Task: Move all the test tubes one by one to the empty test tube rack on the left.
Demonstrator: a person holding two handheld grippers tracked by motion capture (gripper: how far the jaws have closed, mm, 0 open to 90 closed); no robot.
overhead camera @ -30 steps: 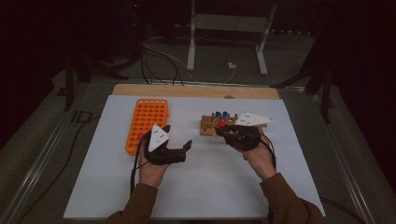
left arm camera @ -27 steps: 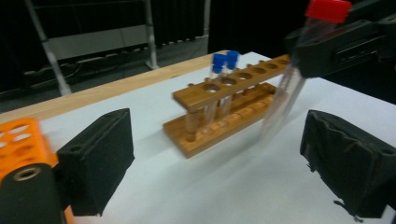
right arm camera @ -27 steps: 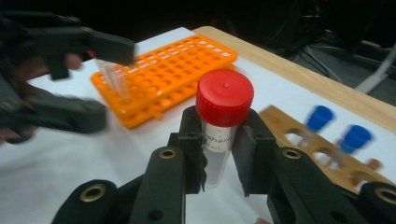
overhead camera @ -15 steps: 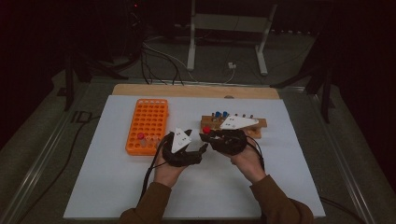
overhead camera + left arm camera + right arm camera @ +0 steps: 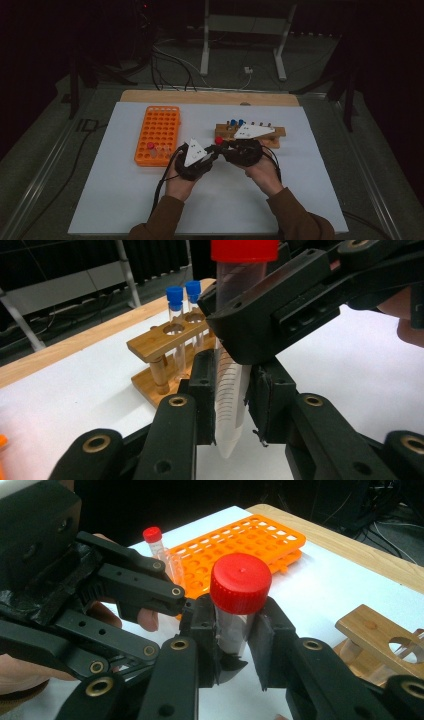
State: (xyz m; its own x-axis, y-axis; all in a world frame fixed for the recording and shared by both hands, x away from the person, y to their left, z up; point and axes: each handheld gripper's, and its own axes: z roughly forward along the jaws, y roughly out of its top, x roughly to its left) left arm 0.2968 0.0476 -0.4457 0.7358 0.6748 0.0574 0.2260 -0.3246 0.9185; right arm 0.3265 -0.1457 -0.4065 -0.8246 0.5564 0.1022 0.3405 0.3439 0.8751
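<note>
One clear plastic conical tube with a red screw cap (image 5: 240, 583) held between the two hand-held grippers, in the air above the white table sheet (image 5: 125, 200), between the orange rack and the wooden stand. Right gripper (image 5: 235, 645) pinching the tube just under its cap; left gripper (image 5: 232, 400) clamped on the graduated lower part near the pointed tip, its jaws having just been closing with the tube between them.

Counted: one orange plastic tube rack with many round holes (image 5: 157, 134), holding one red-capped tube (image 5: 150, 147) near its front edge, with what looks like a second, clear tube beside it, too small to be sure. One light wooden tube stand (image 5: 277, 134) with a row of holes, carrying two clear tubes with blue caps (image 5: 183, 291) side by side at one end. Two hands, two black grippers, each topped by a grey triangular plate.

Against a second ago: left gripper then apart from the right one, beside the orange rack, jaws spread wide and empty. Now drawn in to meet the right gripper (image 5: 227, 146) at mid-table, both hands close together. Right gripper shifted slightly toward the left, grip on the tube unchanged.
</note>
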